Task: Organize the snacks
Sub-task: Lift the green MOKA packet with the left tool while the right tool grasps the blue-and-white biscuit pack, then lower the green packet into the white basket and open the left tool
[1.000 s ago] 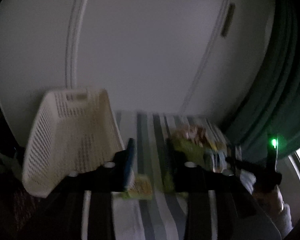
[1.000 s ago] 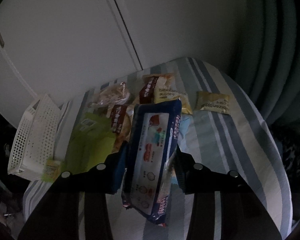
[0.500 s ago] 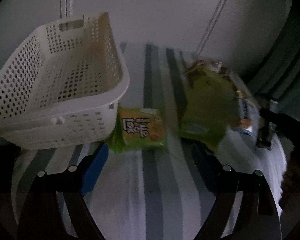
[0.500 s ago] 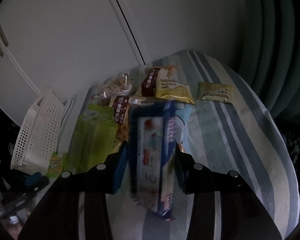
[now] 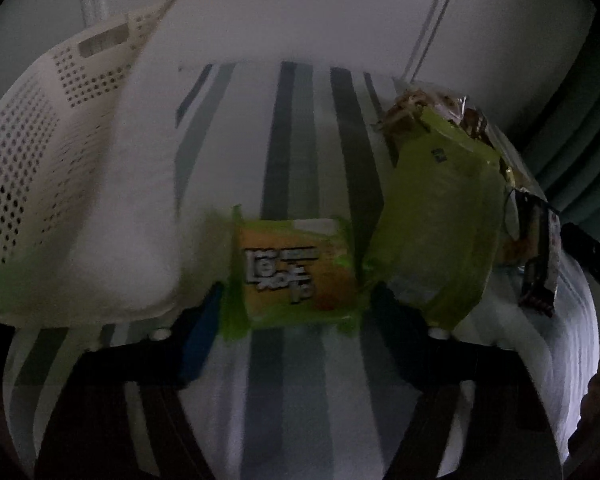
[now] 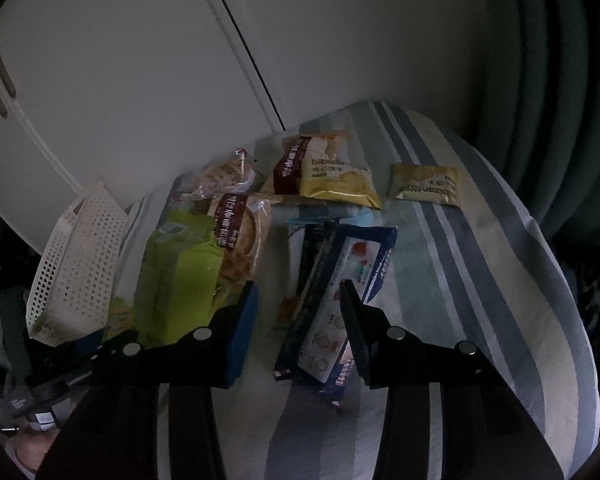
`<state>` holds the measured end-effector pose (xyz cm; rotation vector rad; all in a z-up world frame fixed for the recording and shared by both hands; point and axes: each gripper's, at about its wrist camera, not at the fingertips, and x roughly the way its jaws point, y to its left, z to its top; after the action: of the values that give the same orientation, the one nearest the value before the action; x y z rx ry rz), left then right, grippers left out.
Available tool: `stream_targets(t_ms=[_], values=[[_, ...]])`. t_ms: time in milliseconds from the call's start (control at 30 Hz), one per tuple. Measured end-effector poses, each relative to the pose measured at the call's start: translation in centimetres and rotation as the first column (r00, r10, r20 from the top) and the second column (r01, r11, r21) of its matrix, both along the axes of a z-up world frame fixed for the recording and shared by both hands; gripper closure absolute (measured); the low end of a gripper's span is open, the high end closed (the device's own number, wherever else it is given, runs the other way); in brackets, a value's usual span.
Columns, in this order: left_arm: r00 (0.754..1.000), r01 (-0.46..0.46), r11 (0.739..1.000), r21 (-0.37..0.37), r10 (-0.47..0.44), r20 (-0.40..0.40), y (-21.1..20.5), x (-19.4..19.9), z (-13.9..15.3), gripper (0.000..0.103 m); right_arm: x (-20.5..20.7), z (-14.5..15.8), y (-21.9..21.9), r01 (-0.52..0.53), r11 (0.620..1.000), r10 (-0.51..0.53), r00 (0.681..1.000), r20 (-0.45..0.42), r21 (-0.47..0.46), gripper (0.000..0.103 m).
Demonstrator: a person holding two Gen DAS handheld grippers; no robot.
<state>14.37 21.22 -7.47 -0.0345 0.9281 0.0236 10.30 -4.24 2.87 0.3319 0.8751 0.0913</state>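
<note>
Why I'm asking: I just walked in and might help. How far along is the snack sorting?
Done: nothing visibly; no snack shows in the white basket. In hand: the left hand-held gripper straddles the small green packet beside it, grip unclear; the right hand-held gripper is open by the blue packet. Left: bread, yellow packets, green bag on the striped cloth.

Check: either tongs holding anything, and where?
Right tongs: open, nothing held. Left tongs flank the small green packet at its side edges; firm grip cannot be told.
</note>
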Motion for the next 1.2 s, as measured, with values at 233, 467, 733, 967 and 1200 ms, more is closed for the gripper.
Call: stream_targets(t_ms=[233, 467, 733, 967, 1200], values=[[1.0, -0.01, 0.999, 0.032, 0.01, -0.012, -1.2, 1.9, 0.1, 0.033, 0.2, -0.9, -0.7, 0.031, 0.999, -0.031, 0.999, -0.031, -0.015, 0.06], [0.999, 0.007, 0.999, 0.046, -0.009, 0.049, -1.9, 1.0, 0.8, 0.041, 0.5, -1.6, -0.9, 0.05, 0.998, -0.052, 0.997, -0.064, -0.029, 0.048], [0.981, 0.069, 0.996, 0.049, -0.077, 0.176, -3.7, -2.8, 4.1, 0.041, 0.6, -1.9, -1.3, 0.083, 0.996, -0.085, 0.993, -0.086, -0.03, 0.048], [0.95, 0.09, 0.996, 0.006, -0.088, 0.3, -3.1, -5.5, 9.2, 0.041, 2.2, -2.3, -1.5, 0.114, 0.993, -0.118, 0.986, -0.122, -0.04, 0.042], [0.917, -0.026, 0.999, -0.029, 0.035, 0.396, 1.8, -7.2, 12.7, 0.041, 3.7, -3.2, -2.0, 0.152, 0.983, -0.167, 0.972, -0.163, -0.102, 0.04]])
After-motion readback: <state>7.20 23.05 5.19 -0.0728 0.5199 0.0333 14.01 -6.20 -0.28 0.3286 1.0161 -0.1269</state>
